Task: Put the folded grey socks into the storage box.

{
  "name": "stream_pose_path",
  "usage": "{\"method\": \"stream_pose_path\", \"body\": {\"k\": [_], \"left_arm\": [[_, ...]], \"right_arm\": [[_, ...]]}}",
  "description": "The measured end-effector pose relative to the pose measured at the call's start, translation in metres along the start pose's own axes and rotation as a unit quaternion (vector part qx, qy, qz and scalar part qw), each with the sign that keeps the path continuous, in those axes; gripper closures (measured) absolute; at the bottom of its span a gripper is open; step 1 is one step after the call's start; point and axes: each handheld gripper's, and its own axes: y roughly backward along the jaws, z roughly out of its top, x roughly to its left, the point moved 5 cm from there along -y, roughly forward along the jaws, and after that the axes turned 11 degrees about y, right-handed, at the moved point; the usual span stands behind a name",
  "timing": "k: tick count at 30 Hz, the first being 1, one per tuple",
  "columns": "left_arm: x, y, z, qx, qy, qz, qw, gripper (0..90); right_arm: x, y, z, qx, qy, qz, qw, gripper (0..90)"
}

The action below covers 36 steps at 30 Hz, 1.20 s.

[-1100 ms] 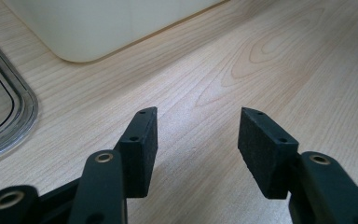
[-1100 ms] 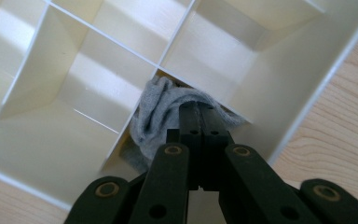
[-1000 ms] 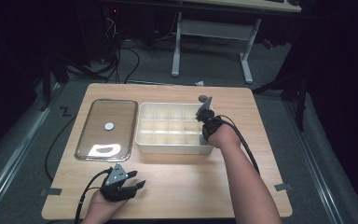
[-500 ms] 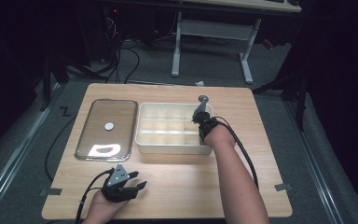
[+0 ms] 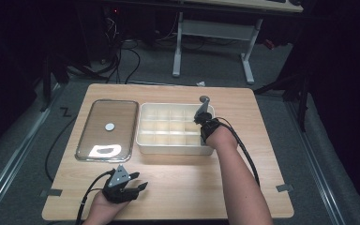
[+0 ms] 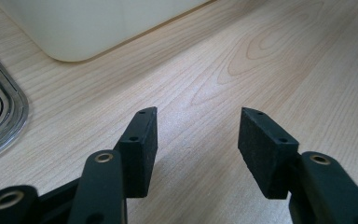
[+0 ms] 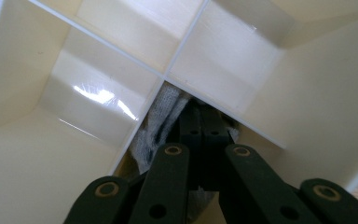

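Observation:
A cream plastic box (image 5: 168, 146) with several compartments stands mid-table. My right gripper (image 5: 199, 118) reaches down into a compartment at its right end. In the right gripper view the jaws (image 7: 204, 122) are pressed together over a crumpled grey-white fabric piece (image 7: 161, 116) on the compartment floor, next to a divider (image 7: 121, 51). My left gripper (image 5: 143, 183) rests low over the wood near the table's front edge, its jaws (image 6: 196, 135) spread apart with nothing between them. The box corner (image 6: 74, 42) lies ahead of it.
A clear, metal-rimmed lid or tray (image 5: 115, 112) lies left of the box with a small white disc (image 5: 109, 126) on it; its rim (image 6: 0, 121) is near the left gripper. Bare wood stretches in front of the box. Cables trail off the table's edges.
My right gripper has shifted slightly left and dipped deeper into the box's right-end compartment. The left gripper has stayed where it was.

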Motion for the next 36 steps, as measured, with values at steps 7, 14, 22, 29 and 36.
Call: {"method": "stream_pose_path", "body": {"k": [7, 14, 22, 29, 36], "left_arm": [[0.0, 0.002, 0.002, -0.005, 0.001, 0.003, 1.0, 47.9], [0.003, 0.003, 0.003, -0.007, 0.0, 0.008, 0.9999, 47.6], [0.002, 0.002, 0.003, -0.004, -0.004, 0.01, 0.9999, 47.6], [0.002, 0.001, 0.005, -0.007, -0.009, 0.017, 0.9998, 47.6], [0.0, 0.001, 0.005, -0.008, -0.012, 0.016, 0.9998, 47.3]], "right_arm": [[-0.002, 0.018, -0.008, -0.026, -0.008, 0.005, 0.9996, 74.3], [0.007, 0.042, -0.012, -0.081, 0.009, 0.005, 0.9967, 67.2], [0.018, 0.049, -0.019, -0.139, 0.017, -0.02, 0.9899, 56.4], [0.024, 0.058, -0.035, -0.234, 0.01, -0.005, 0.9721, 48.6], [0.044, 0.068, -0.071, -0.327, 0.007, 0.005, 0.945, 42.4]]}}
